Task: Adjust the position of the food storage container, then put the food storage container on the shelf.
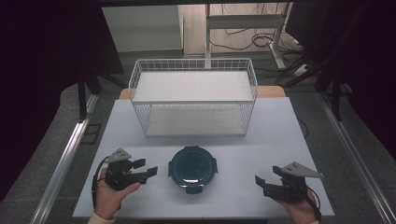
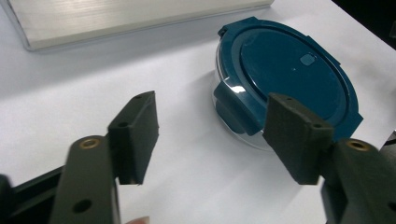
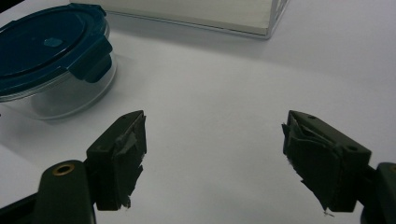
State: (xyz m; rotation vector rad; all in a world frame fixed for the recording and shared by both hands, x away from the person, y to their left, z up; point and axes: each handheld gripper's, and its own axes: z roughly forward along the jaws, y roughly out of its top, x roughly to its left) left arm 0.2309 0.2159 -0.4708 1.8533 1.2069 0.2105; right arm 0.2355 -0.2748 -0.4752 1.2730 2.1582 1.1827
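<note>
High view, hands: a person's left hand (image 1: 108,196) and right hand (image 1: 299,209) come in at the bottom edge, each holding a gripper above the white table (image 1: 280,135).
High view, left gripper (image 1: 146,168): jaws spread apart, pointing right toward the container, near it but not touching.
High view, right gripper (image 1: 261,182): jaws parted, pointing left, well apart from the container.
High view, container (image 1: 193,167): round, clear, with a dark blue clip-on lid, sitting between the two grippers.
High view, wire basket (image 1: 193,95): white, two-tiered, behind the container.
Left gripper view: black jaws wide apart, nothing between them; the container (image 2: 285,77) lies just beyond the right jaw.
Right gripper view: worn jaw pads set wide, holding nothing; the container (image 3: 51,58) stands at upper left, the basket's base (image 3: 196,14) behind it.
</note>
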